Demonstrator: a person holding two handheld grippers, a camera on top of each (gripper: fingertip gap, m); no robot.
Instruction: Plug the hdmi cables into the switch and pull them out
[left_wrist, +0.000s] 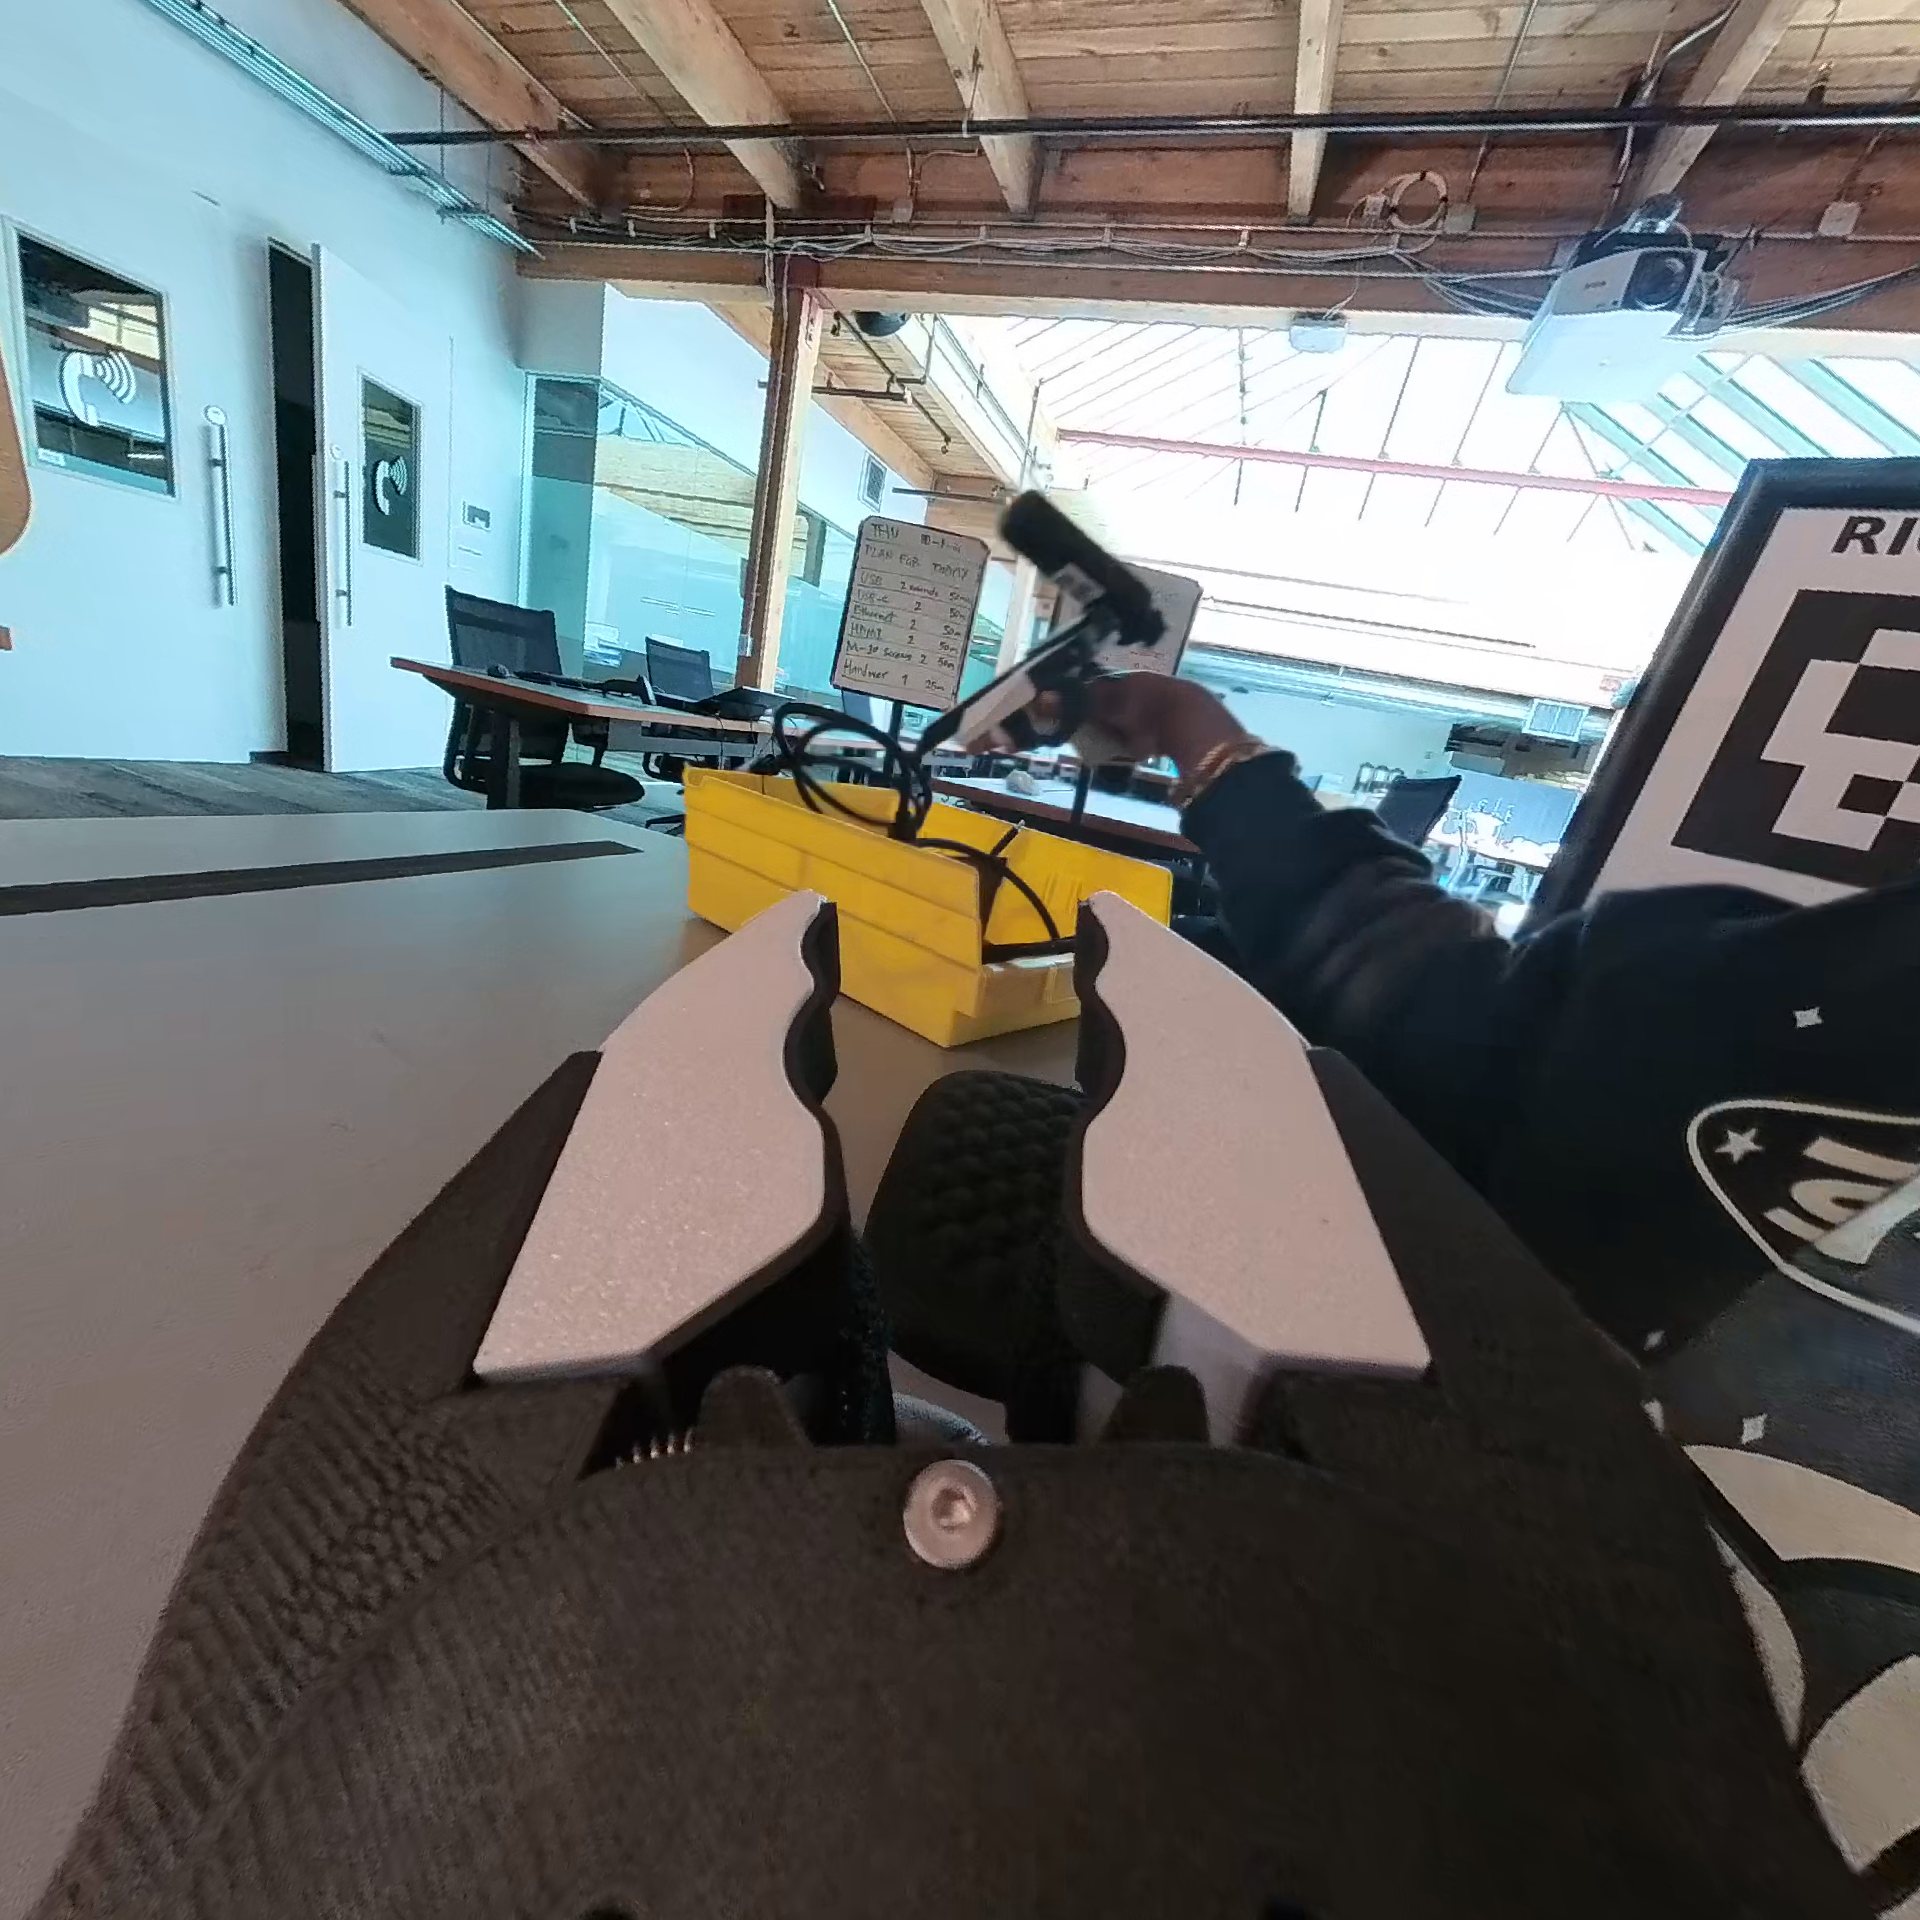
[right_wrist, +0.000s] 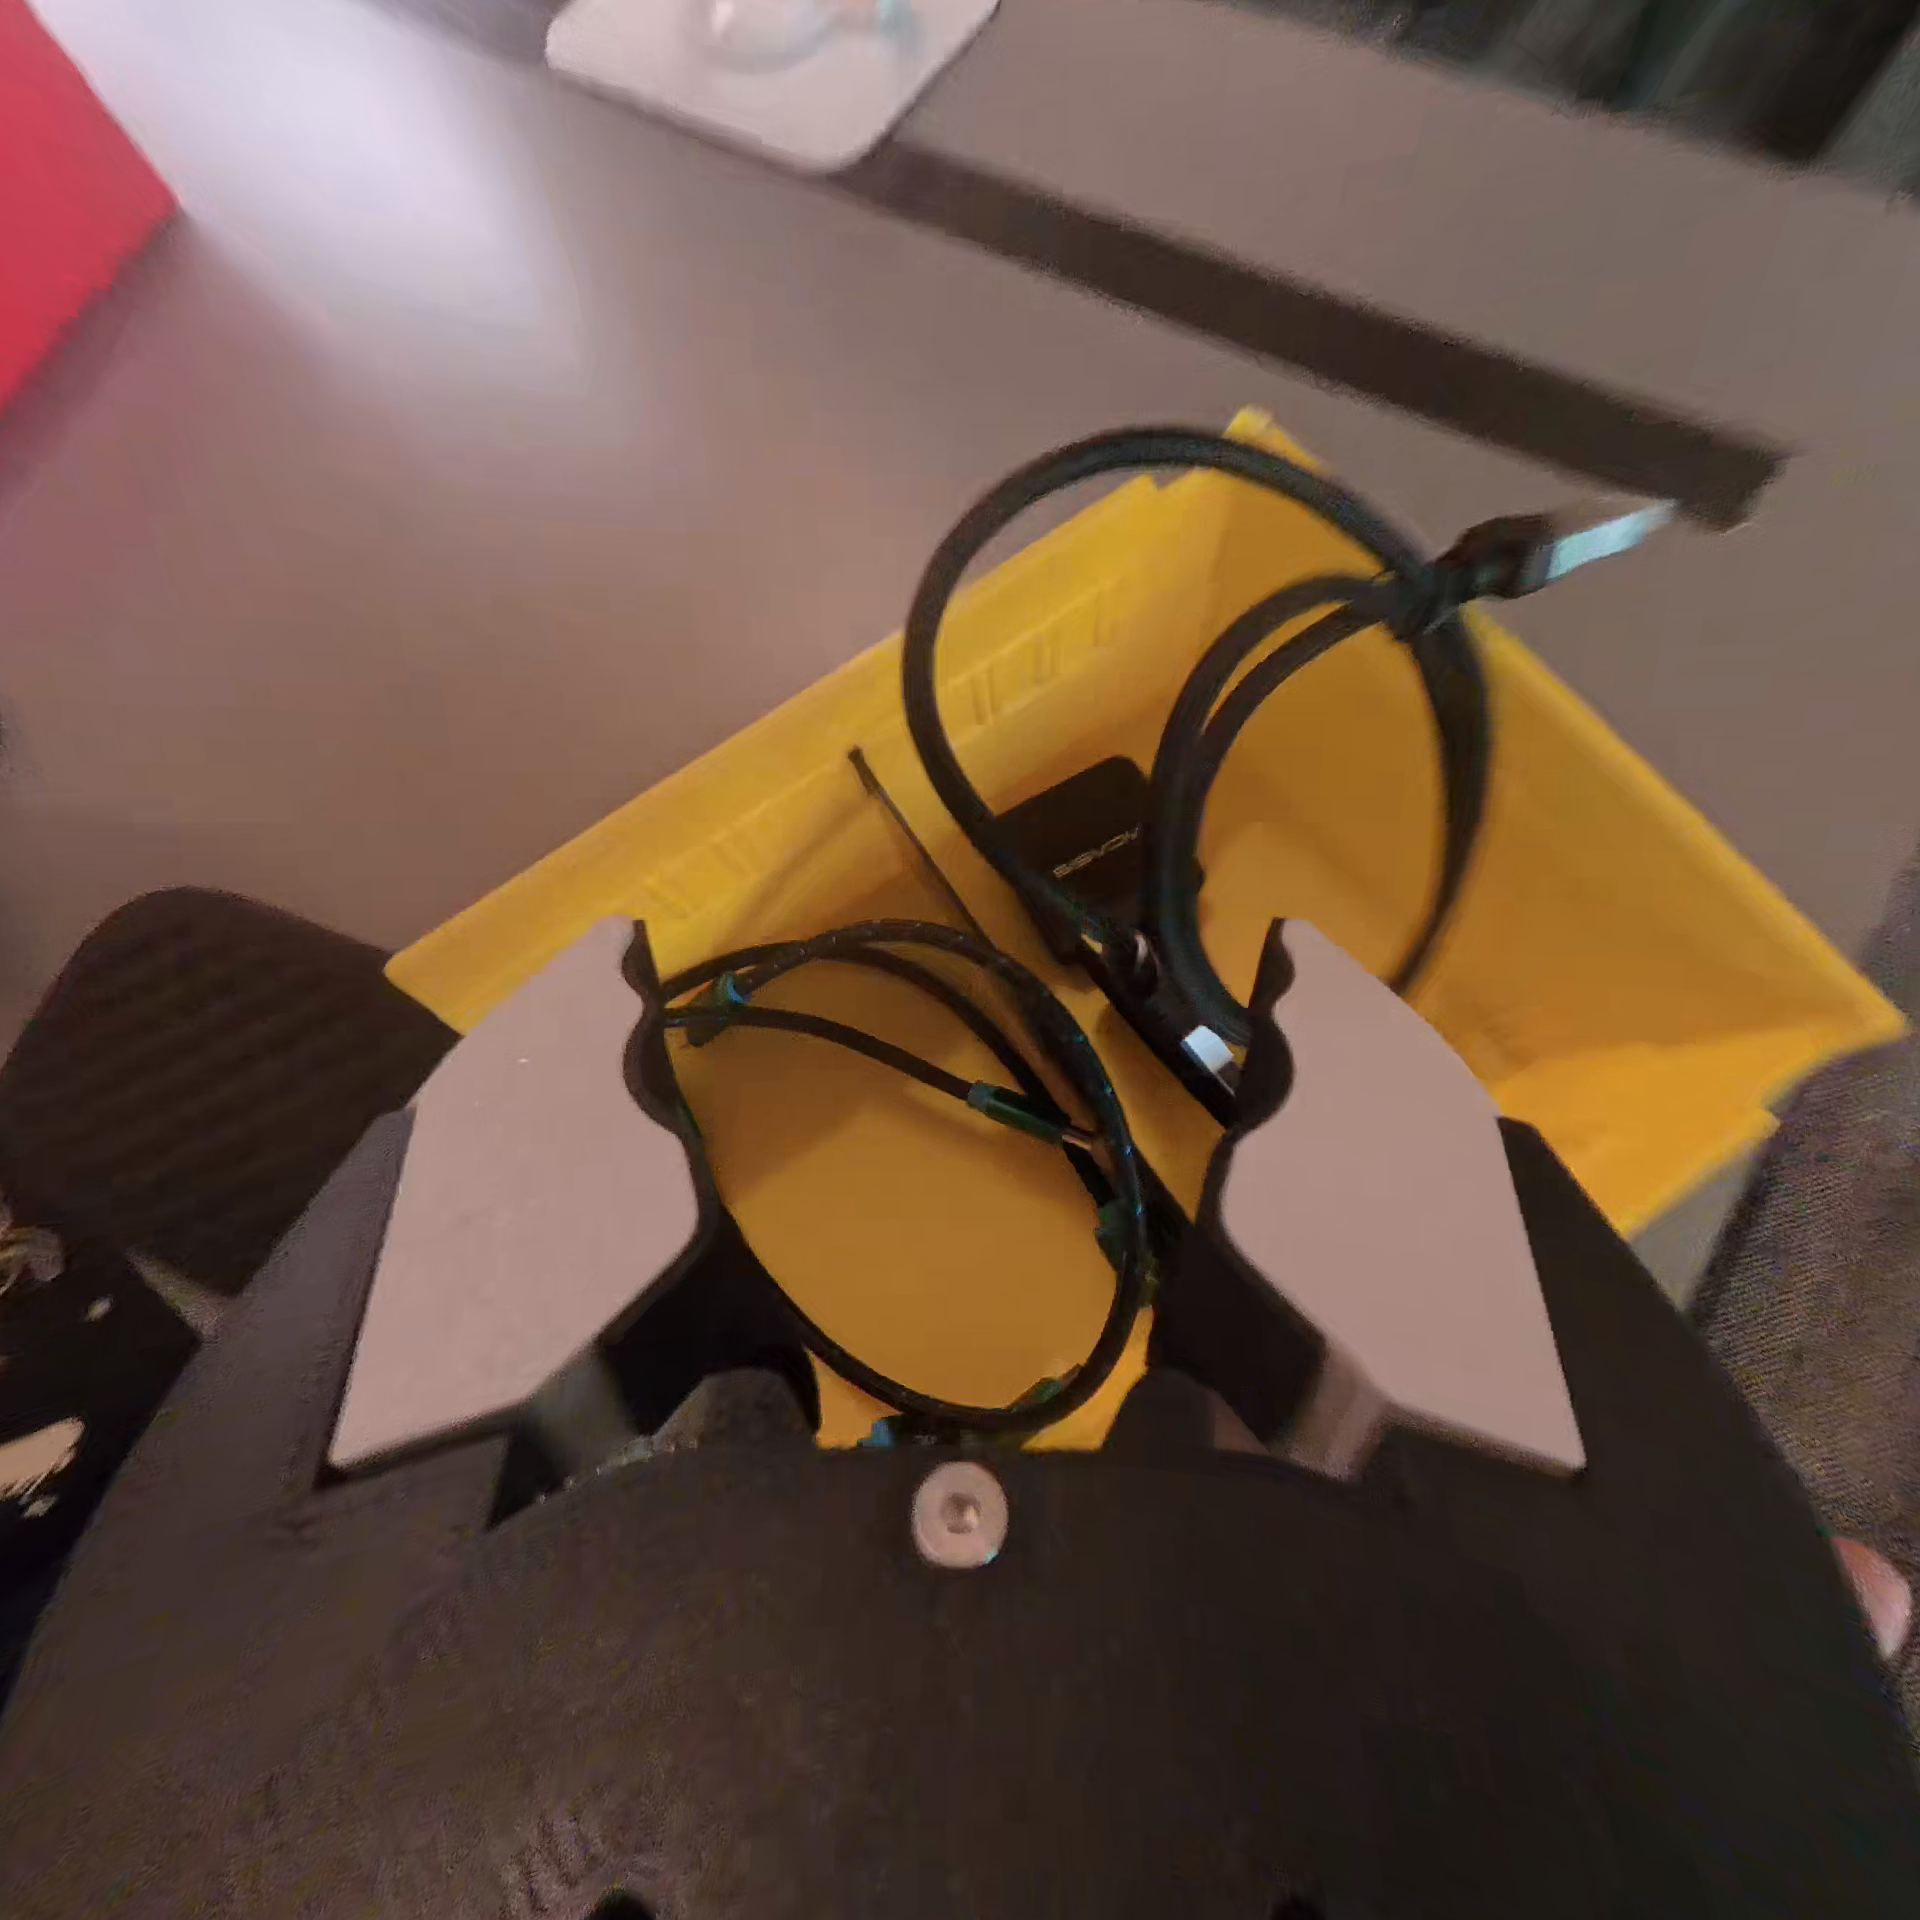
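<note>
— Listing contents: yellow bin (right_wrist: 1579, 935) on grey counter (right_wrist: 520, 571), holding two coiled black HDMI cables (right_wrist: 1455, 686) and a black switch (right_wrist: 1081, 831) beneath the loops

— Tool status?

— Right tool (right_wrist: 951, 997): above the bin, fingers spread, nothing held. Left tool (left_wrist: 951, 925): low over the counter, short of the bin, fingers apart, empty

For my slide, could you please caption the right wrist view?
Open right gripper poised above a yellow bin holding coiled black cables and a small black switch.
</note>
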